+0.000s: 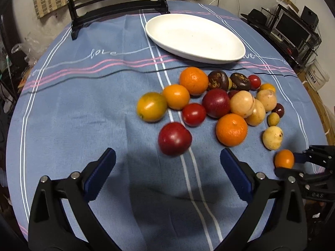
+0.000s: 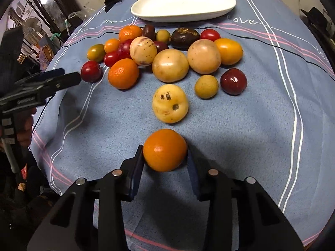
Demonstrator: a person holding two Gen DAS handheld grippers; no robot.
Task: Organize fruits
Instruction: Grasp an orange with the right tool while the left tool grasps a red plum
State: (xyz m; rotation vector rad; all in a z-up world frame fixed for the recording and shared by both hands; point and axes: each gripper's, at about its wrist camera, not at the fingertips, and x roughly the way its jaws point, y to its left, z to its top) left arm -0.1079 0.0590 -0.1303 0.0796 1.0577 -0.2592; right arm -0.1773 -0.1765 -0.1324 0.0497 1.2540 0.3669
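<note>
Left gripper fingers spread wide before a red plum.

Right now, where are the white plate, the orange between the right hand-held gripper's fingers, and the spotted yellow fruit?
white plate (image 1: 230,41): left wrist view, bare inner surface.
orange (image 2: 165,149): right wrist view, middle of its skin.
spotted yellow fruit (image 2: 170,103): right wrist view, centre of its front.

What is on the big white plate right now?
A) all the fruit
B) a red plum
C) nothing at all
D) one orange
C: the oval white ceramic plate sits bare at the far side of the blue striped tablecloth, with every fruit on the cloth in front of it.
</note>
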